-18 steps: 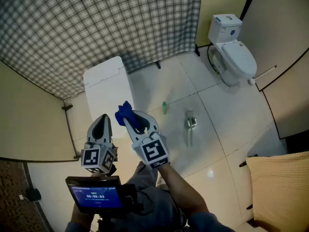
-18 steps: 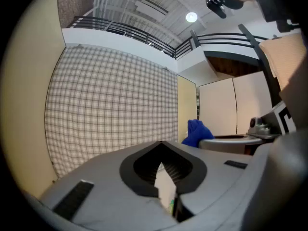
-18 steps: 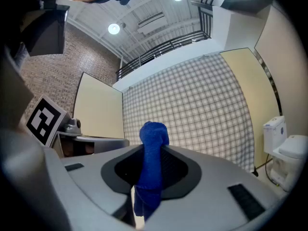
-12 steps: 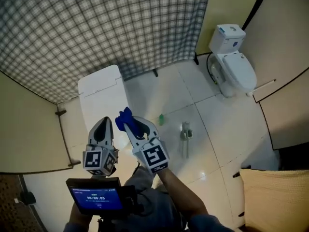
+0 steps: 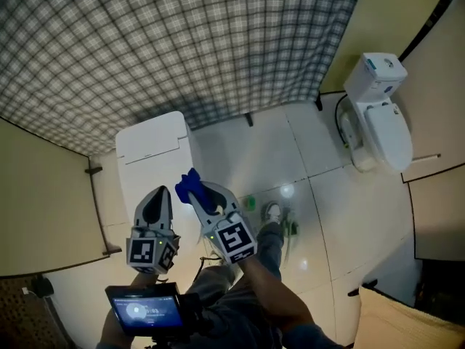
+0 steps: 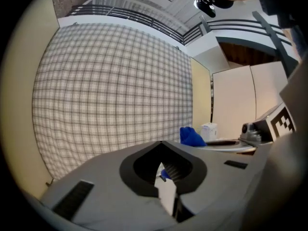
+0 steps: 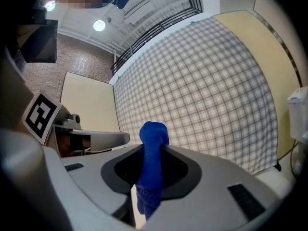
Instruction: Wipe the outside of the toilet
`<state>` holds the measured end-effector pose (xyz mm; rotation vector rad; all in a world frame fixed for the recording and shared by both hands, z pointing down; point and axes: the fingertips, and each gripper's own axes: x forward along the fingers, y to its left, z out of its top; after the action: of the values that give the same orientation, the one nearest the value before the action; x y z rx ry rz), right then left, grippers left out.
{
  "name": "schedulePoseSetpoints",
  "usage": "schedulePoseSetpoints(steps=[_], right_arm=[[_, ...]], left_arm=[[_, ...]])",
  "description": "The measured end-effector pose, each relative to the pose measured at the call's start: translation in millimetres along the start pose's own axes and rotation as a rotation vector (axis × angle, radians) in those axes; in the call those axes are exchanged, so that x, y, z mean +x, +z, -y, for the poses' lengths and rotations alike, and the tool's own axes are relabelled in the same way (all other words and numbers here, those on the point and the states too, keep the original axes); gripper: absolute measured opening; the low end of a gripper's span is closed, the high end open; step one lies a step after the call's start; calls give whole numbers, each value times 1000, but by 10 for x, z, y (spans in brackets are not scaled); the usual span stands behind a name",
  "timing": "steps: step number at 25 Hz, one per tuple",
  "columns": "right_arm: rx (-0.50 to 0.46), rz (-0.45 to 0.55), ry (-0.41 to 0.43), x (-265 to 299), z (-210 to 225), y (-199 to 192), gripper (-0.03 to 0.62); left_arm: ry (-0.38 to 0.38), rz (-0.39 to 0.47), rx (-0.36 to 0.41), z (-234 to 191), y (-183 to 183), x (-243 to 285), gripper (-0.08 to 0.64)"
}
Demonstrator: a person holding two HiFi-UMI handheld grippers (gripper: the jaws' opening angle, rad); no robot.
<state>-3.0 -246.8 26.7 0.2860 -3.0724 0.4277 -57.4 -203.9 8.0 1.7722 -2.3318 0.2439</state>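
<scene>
Your right tool (image 5: 205, 193), clamping the blue cloth (image 5: 187, 181), is nearer the white ceramic toilet (image 5: 385, 126), well apart at two o'clock; your left tool (image 5: 157, 198) is closed on nothing.

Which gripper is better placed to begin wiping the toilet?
Right. The right gripper is shut on the blue cloth and sits on the side towards the toilet; the left gripper is shut on nothing.
</scene>
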Motion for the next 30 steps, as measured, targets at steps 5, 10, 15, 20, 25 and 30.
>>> schedulePoseSetpoints(steps=[5, 10, 15, 20, 25, 30], right_arm=[[108, -71, 89, 695, 1068, -689, 92], [245, -142, 153, 1539, 1921, -1600, 92], [281, -190, 193, 2280, 2626, -2644, 92], [305, -209, 272, 2930, 2795, -2892, 92], [289, -152, 306, 3363, 2703, -3132, 92], [294, -194, 330, 2941, 2367, -3403, 92]], left_arm=[[91, -119, -8, -48, -524, 1215, 14], [190, -247, -39, -362, -1355, 2320, 14], [290, -229, -32, -731, -2095, 3161, 14], [323, -165, -50, -579, -2085, 3620, 14], [363, -142, -31, -700, -2442, 3531, 14], [359, -169, -87, -496, -2693, 3207, 14]])
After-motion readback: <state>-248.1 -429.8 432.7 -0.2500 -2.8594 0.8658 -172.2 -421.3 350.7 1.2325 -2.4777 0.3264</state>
